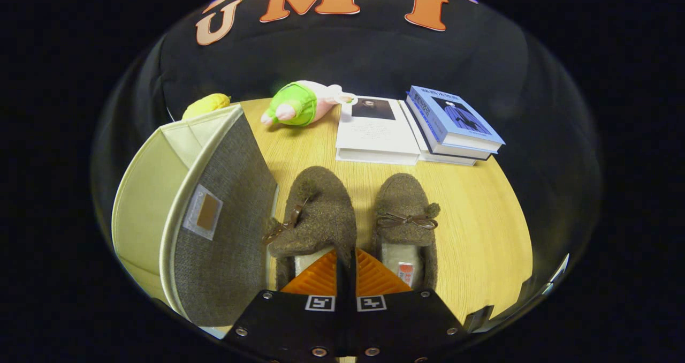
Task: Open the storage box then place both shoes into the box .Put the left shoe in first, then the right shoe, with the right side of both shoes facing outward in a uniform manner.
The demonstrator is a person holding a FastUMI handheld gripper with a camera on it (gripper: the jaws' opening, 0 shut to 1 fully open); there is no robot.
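Two brown shoes point(364, 218) sit centre frame on the wooden table point(481, 234), grey box point(214, 213) open at left. Gripper point(345, 269) jaws pinch the left shoe's point(316, 213) inner side wall. Books point(417, 130) lie upper right.

Fuzzy brown cloth shoes point(364, 218) lay on matt wood-grain table point(481, 234) beside a coarse grey fabric box point(225, 218).
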